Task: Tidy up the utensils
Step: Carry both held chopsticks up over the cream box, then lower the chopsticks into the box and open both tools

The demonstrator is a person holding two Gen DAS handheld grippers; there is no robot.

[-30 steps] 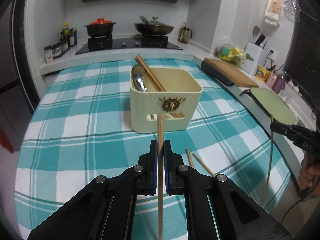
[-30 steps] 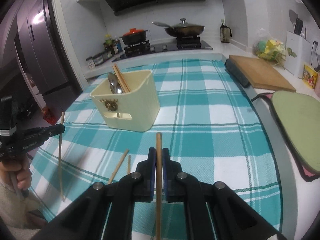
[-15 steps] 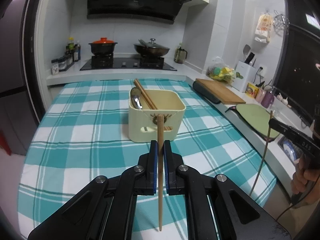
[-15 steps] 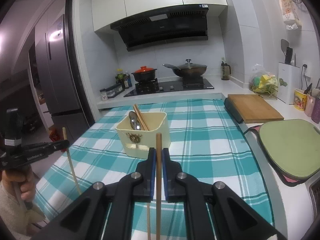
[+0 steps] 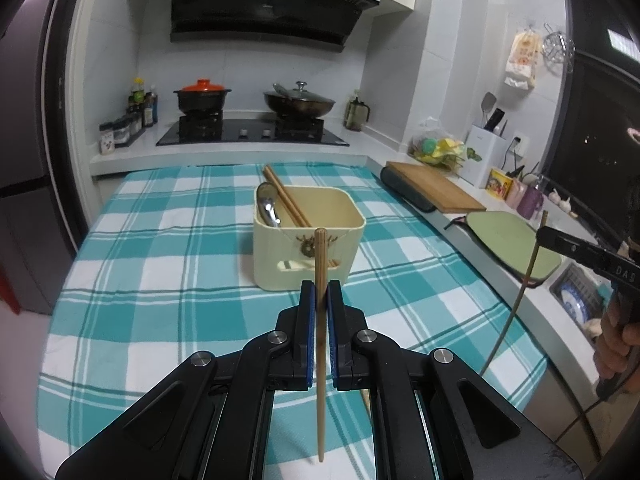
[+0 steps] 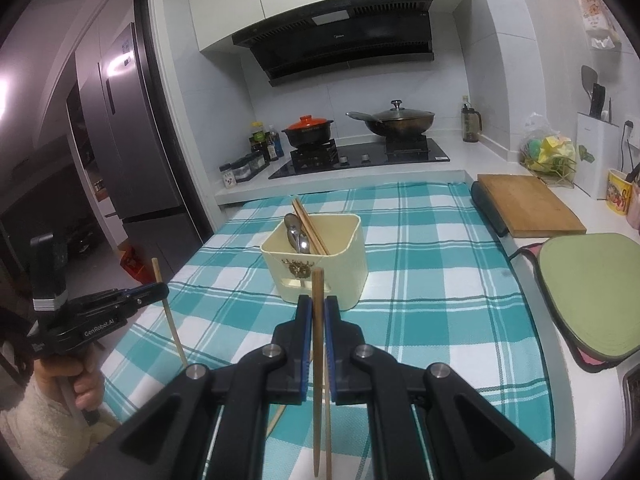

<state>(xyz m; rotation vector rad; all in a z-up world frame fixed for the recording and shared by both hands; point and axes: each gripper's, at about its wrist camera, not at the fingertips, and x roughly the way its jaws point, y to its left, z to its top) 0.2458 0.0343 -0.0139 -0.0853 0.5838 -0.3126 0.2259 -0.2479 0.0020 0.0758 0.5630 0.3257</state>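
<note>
While each gripper's blue-padded jaws clamp one slim wooden chopstick (image 5: 320, 280), the cream plastic holder (image 5: 308, 240) sits on checked cloth (image 5: 168, 264).

My left gripper (image 6: 158, 290), seen from the right wrist view out to the left of the cream utensil box (image 6: 320, 258), has "GenRobot.AI" in white on its black side. My right gripper (image 5: 540, 236), seen from the left wrist view off to the right of that box, shows white letters "DAS" on its body, rest cut off. Range hood (image 6: 340, 36) above and behind the box has a small centre logo and a sticker at its corner, both too small to read.
</note>
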